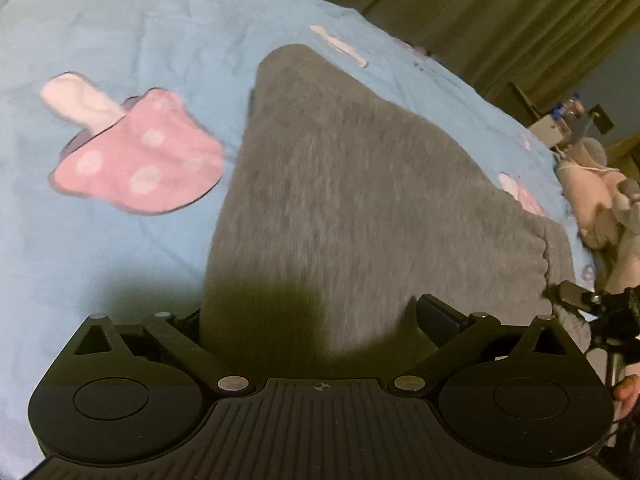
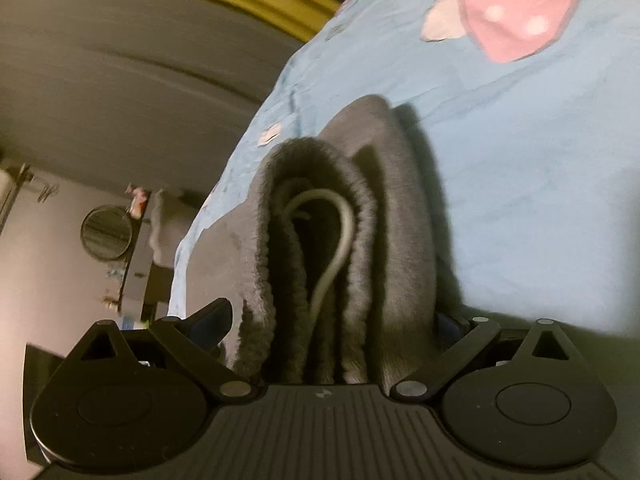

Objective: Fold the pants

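Grey sweatpants (image 1: 340, 184) lie folded on a light blue bedsheet (image 1: 120, 32) with pink mushroom prints. My left gripper (image 1: 312, 320) has its jaws spread wide, with the near edge of the pants lying between its fingers. My right gripper (image 2: 332, 320) also has its jaws spread wide, around the stacked waistband layers (image 2: 340, 264), where a white drawstring (image 2: 340, 240) loops out. The right gripper also shows in the left wrist view (image 1: 580, 304), at the pants' right edge.
A large pink mushroom print (image 1: 140, 160) lies left of the pants. A pink plush toy (image 1: 592, 196) sits at the bed's right edge. Curtains (image 1: 500, 8) hang behind the bed. A round mirror (image 2: 107, 233) and cluttered shelves stand beyond the bed edge.
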{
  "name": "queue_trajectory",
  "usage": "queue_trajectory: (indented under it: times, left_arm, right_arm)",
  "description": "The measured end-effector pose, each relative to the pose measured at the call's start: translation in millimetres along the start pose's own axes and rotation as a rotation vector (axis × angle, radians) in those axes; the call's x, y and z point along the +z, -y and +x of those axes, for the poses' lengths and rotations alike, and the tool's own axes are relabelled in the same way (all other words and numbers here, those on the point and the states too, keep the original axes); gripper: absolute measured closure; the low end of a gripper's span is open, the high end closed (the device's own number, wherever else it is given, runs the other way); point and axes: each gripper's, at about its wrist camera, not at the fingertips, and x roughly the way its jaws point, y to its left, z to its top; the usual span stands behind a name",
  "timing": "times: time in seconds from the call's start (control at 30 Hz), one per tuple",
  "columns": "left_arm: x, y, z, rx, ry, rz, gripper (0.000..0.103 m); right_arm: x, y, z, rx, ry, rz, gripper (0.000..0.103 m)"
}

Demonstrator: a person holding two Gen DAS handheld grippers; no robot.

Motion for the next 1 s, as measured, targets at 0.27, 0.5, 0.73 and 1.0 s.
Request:
queue_trajectory:
  times: [0.27,0.5,0.73,1.0]
  left_arm:
    - [6.1,15.3,7.5,-0.023,0.014,0.125,0.017]
    - [8.7,15.5,20.6,-0.026,0.001,0.13,0.005]
    - [10.0,35.6,2.8,0.06,0.088,0.145,0.06]
    - [34.0,74.2,-13.4,0.039,0.193,0.204,0.066]
  right_arm:
    - [0.5,-9.9,13.7,-0.038,0.036,-0.088,0.033]
    - [1.5,-21.5,25.2,-0.042,0.024,-0.146,0.009]
    - [-10.4,-44.1,17.3,-0.16,0.112,-0.25,0.041]
    - [2.9,-80.2,-9.8,-0.063,0.217,-0.334,0.046]
